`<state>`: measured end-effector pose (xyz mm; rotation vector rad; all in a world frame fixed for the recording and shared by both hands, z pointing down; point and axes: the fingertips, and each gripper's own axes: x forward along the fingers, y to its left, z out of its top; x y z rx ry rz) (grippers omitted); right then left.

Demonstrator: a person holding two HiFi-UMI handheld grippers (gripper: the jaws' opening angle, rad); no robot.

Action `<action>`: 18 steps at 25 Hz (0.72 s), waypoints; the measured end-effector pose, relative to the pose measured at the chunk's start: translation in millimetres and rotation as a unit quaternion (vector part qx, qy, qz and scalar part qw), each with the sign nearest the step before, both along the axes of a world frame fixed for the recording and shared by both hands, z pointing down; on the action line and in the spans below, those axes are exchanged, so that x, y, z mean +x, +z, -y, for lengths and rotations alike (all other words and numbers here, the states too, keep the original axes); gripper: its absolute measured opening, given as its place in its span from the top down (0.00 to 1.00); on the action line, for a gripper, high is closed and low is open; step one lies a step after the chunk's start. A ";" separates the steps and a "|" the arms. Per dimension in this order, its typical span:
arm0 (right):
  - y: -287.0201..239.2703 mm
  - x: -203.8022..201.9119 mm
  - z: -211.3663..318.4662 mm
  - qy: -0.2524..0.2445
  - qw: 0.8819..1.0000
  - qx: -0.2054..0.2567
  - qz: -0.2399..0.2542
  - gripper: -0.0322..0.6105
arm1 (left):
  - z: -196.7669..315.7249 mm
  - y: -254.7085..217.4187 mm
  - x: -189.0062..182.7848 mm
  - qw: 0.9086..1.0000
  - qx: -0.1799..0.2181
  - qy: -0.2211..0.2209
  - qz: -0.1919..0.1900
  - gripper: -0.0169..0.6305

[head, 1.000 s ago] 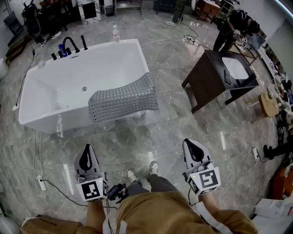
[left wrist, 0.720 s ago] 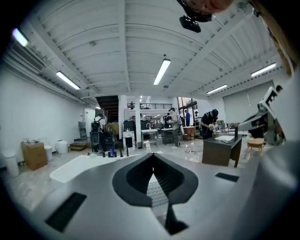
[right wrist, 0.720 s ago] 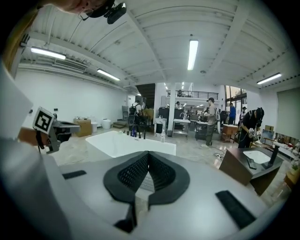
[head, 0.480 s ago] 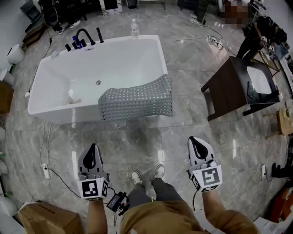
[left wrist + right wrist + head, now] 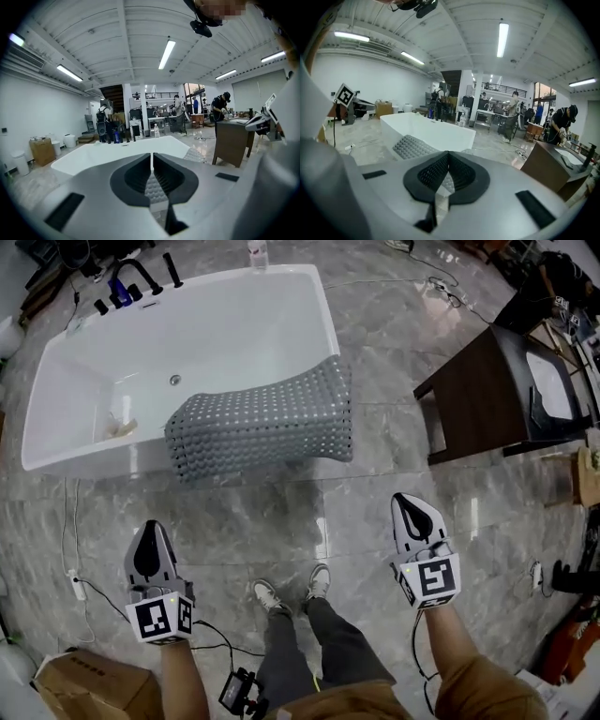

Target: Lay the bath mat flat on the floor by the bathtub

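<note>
Well, the bath mat drapes over the bathtub rim, upper centre of frame. My left claw and right claw are clenched, empty; a lopsided grab could dump it into the tub.

Glossy grey marble-tile floor. Dark wooden stand at right. Cardboard box at lower left. Fluorescent tube lights on white ceiling.

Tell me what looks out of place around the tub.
The mat is draped over the near rim of the tub, partly inside and partly hanging down the outer wall, instead of lying flat on the floor. Nothing else stands out.
</note>
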<state>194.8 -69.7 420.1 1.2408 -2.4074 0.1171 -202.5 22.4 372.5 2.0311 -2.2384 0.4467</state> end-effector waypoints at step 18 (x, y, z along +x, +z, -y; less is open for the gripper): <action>139.8 -24.6 70.5 -0.021 0.998 -0.058 -0.011 0.86 | 68.3 142.3 -21.7 0.996 -0.077 0.028 0.037 0.83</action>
